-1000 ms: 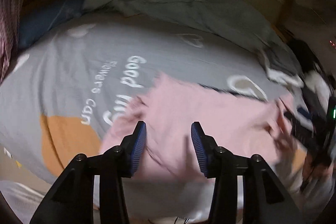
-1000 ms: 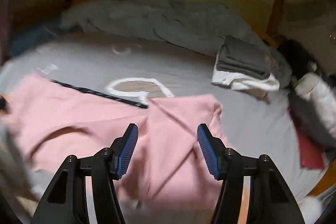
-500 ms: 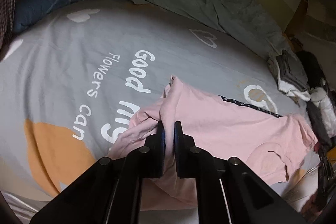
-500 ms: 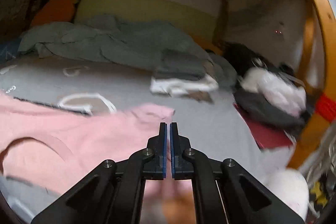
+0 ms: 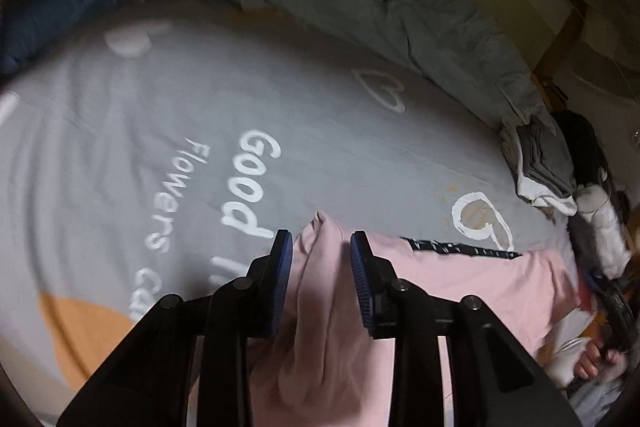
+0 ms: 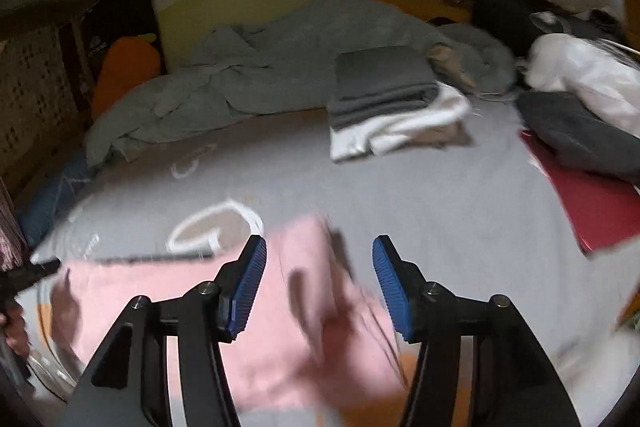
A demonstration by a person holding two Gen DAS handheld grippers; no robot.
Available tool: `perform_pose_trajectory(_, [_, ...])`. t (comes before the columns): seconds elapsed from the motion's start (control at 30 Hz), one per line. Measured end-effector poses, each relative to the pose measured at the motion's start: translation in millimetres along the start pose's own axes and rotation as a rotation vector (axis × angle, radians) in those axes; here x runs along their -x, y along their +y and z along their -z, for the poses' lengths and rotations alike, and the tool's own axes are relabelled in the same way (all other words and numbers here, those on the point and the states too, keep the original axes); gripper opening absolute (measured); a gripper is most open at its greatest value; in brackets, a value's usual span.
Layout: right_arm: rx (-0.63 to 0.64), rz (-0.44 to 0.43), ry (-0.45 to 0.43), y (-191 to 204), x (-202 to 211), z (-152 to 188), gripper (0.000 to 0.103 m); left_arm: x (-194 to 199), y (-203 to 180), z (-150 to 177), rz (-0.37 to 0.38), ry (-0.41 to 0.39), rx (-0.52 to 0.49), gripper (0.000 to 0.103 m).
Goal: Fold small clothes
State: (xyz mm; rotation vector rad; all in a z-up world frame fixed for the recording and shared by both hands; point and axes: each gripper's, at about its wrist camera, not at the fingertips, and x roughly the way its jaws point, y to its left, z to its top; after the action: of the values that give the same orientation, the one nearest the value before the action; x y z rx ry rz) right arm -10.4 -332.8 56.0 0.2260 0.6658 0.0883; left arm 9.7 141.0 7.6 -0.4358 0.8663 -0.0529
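**Pink garment spread out, fold only begun**

The soft pink cotton garment (image 5: 460, 279) lay across the lower middle of the left wrist view on the grey printed bedsheet (image 5: 160, 147), one raised fold of it standing between the parting jaws of the left gripper (image 5: 321, 267), whose pads looked clear of the cloth (blur made contact hard to judge). In the right wrist view the same pink cloth (image 6: 168, 291) filled the lower left, and the right gripper (image 6: 319, 281) was spreading wide above it, holding nothing. A folded dark grey and white stack (image 6: 384, 99) sat finished at upper centre. I judged this garment barely started: flattening and every real fold remained.
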Motion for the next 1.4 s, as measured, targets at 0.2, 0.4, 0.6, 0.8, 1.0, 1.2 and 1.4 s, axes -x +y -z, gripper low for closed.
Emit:
perform_pose_trajectory(0.2, [-0.023,-0.102,0.284,-1,-82,-14,0.016,-16,-3,-2,0.003,0.001,-0.045,0.002])
perform_pose_trajectory(0.4, [-0.052,0.037,0.097,-13,-66,11,0.002,-13,8,-7,0.007,-0.046,0.015,0.002])
perform_pose_trajectory(0.6, [-0.056,0.118,0.111,-21,-73,25,0.006,-32,13,2,-0.113,-0.018,-0.013,0.011])
perform_pose_trajectory(0.8, [0.043,0.163,-0.099,-8,-24,19,0.023,28,1,25,-0.133,-0.142,-0.108,0.016])
perform_pose_trajectory(1.0, [0.182,-0.111,-0.017,45,-7,49,0.043,45,-56,78,-0.066,-0.174,-0.324,0.017])
perform_pose_trajectory(1.2, [0.253,-0.109,0.075,91,-29,89,0.043,6,-75,102,-0.039,-0.095,-0.32,0.017])
perform_pose_trajectory(1.4, [0.212,-0.074,0.122,76,-28,115,0.044,-6,-80,131,-0.071,-0.046,-0.344,0.017])
